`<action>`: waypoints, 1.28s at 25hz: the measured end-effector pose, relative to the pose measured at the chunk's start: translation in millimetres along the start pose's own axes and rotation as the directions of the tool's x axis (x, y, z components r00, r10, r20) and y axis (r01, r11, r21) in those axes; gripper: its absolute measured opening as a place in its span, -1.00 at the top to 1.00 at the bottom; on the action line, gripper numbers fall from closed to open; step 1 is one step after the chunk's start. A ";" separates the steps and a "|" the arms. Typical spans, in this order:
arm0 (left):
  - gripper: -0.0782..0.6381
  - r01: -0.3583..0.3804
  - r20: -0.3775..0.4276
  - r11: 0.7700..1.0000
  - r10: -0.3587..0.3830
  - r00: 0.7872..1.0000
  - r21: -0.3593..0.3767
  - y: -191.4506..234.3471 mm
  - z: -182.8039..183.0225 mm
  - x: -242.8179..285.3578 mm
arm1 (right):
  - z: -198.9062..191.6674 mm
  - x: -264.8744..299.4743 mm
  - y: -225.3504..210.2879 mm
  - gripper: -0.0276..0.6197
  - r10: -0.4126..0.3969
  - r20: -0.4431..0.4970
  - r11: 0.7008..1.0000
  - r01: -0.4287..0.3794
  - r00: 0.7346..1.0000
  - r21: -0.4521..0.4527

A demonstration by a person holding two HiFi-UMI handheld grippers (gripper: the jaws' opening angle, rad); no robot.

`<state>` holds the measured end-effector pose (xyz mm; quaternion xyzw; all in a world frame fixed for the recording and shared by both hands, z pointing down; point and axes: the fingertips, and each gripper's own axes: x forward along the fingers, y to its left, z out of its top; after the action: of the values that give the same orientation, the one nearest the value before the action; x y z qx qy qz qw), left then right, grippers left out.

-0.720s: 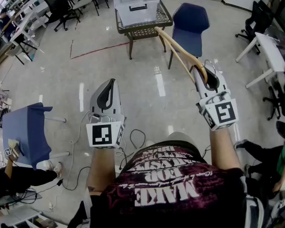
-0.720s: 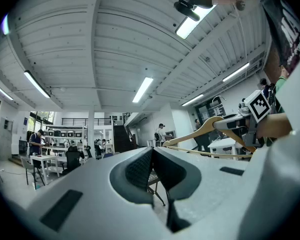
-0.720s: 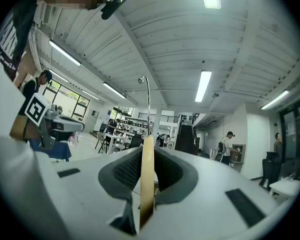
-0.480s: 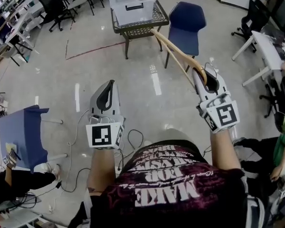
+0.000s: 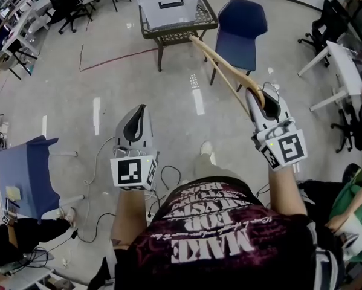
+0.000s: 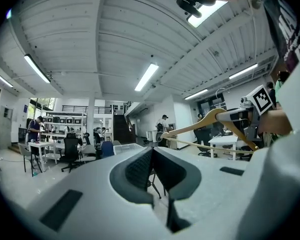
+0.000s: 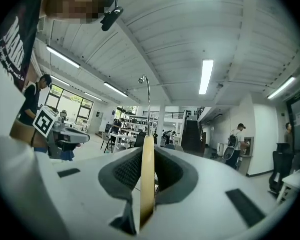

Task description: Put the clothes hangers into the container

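Hanger (image 5: pixel 226 77) is pinched in my right tongs (image 5: pixel 257 95), held in the air, well apart from the container (image 5: pixel 174 17) on the desk (image 5: pixel 208 23) ahead. My left tongs (image 5: pixel 142 109) are pressed together, empty. Carrying and dropping remain.

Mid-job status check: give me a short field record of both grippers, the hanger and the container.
left gripper: shut, nothing between its jaws
right gripper: shut on the hanger
hanger: wooden, gripped at its middle by the hook, one arm reaching out toward the container
container: clear bin on the wicker table, across the floor ahead; hanger not yet in it
beside the table: blue chair, on its right
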<state>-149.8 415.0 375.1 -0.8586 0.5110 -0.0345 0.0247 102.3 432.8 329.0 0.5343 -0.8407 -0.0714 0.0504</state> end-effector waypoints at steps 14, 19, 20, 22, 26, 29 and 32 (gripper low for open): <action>0.76 -0.011 -0.032 1.000 0.010 0.999 -0.008 23.6 3.9 142.4 | -34.7 99.9 -109.1 0.73 0.002 -0.024 0.998 -0.001 1.000 0.070; 0.76 0.010 -0.019 1.000 -0.010 1.000 0.001 11.7 14.1 198.8 | -44.7 118.5 -155.5 0.73 -0.003 -0.014 0.996 0.004 1.000 0.086; 0.76 0.015 -0.014 1.000 -0.014 1.000 0.006 9.7 16.6 211.0 | -45.2 121.6 -165.0 0.73 -0.002 -0.007 0.996 0.003 1.000 0.084; 0.76 0.014 -0.003 1.000 -0.014 1.000 0.008 7.5 21.9 232.0 | -44.9 126.7 -184.1 0.73 0.001 0.011 0.997 -0.002 1.000 0.082; 0.76 -0.005 0.003 1.000 0.004 1.000 0.005 8.0 28.9 257.6 | -44.7 137.4 -218.6 0.73 0.006 0.034 0.997 -0.008 0.999 0.071; 0.76 -0.001 -0.014 1.000 0.001 1.000 0.015 10.1 24.4 264.3 | -47.1 147.8 -230.9 0.73 0.013 0.039 0.997 -0.015 0.999 0.071; 0.76 -0.007 -0.039 1.000 0.007 0.999 0.007 19.5 14.5 268.8 | -50.2 157.6 -234.1 0.73 0.025 0.038 0.997 -0.028 0.999 0.078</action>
<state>-37.8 169.5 368.3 -0.8558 0.5143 -0.0529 0.0179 252.2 188.7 339.0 0.5234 -0.8507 -0.0475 0.0149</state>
